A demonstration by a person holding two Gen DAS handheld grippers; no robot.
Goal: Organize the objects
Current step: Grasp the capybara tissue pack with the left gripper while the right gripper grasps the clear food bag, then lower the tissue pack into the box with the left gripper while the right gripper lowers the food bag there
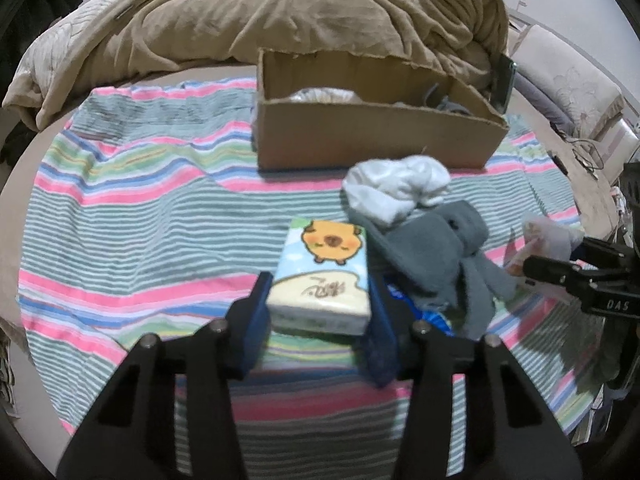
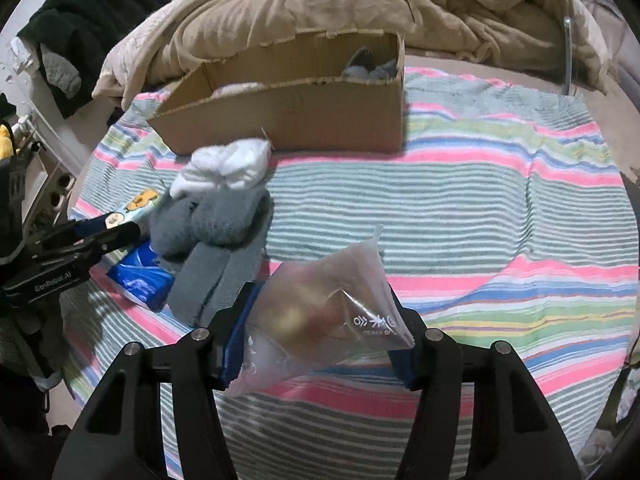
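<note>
A small tissue pack printed with an orange cartoon animal [image 1: 322,276] lies near the front of the striped towel [image 1: 140,216], pinched between the left gripper [image 1: 318,300] pads. The right gripper [image 2: 320,320] clamps a translucent plastic bag [image 2: 320,312]. Grey socks [image 1: 436,256], a white sock ball [image 1: 396,188] and the open cardboard box [image 1: 372,136] lie farther back.

We see left tongs [image 1: 320,312] clamped on capybara tissue pack [image 1: 322,276]; grey sock [image 1: 436,256], white sock [image 1: 396,188] beside; cardboard box [image 1: 372,136] behind on striped towel [image 1: 152,216].
</note>
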